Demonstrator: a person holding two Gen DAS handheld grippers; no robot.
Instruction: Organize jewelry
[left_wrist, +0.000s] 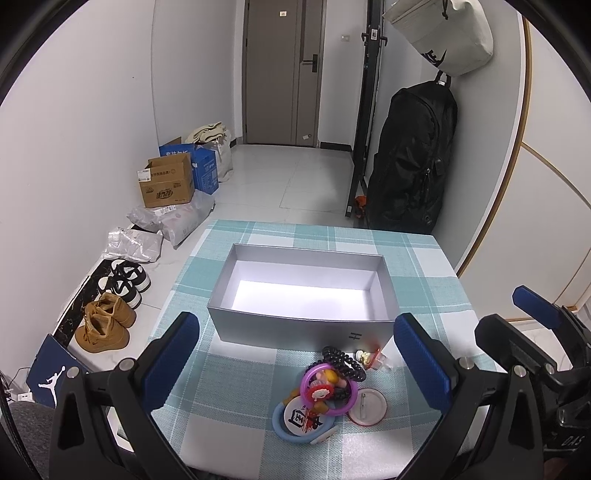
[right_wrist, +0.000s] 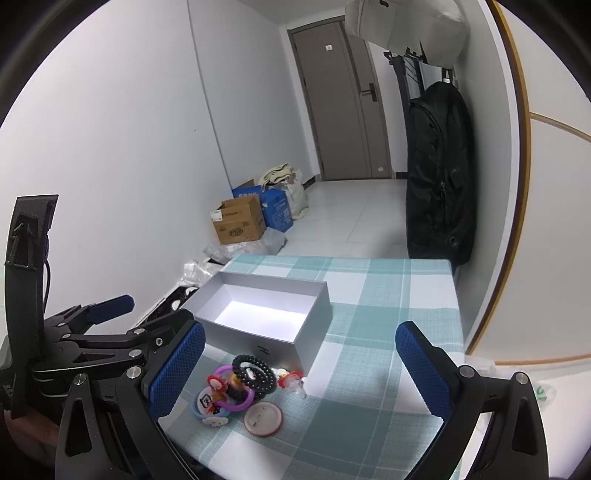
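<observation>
Jewelry pile (left_wrist: 325, 391) sits on the near part of the table, just in front of the grey box (left_wrist: 303, 291), touching or nearly touching its near wall at the right end. Box open-topped, nothing visible inside, long axis running left to right.

Left gripper (left_wrist: 303, 365): released, blue pads wide apart, pile lying between and slightly ahead of them. It holds nothing. Right gripper (right_wrist: 301, 369): also spread open and holding nothing; from its view the pile lies toward the left finger rather than centred. Left gripper judged the nearer and better lined up for the first pick.

Pile contents:
- black bead bracelet (left_wrist: 343, 362) on top at the far side, nearest the box
- purple ring (left_wrist: 327, 387) over a blue ring (left_wrist: 291, 424), overlapping
- round pin badge (left_wrist: 366, 406), back up, at the near right, lying flat on the cloth
- small red and white trinket (left_wrist: 369, 356) against the box corner; too small to identify with confidence

Pieces are tangled, so lifting one may drag another. Move into the box would be short: up and away over the near wall.

Surface: teal and white checked tablecloth (left_wrist: 240, 406), flat. Room: narrow hallway, door (left_wrist: 282, 70) at the far end, cardboard boxes (left_wrist: 170, 181) and shoes (left_wrist: 107, 321) along the left wall, black backpack (left_wrist: 410, 155) hanging on the right.
</observation>
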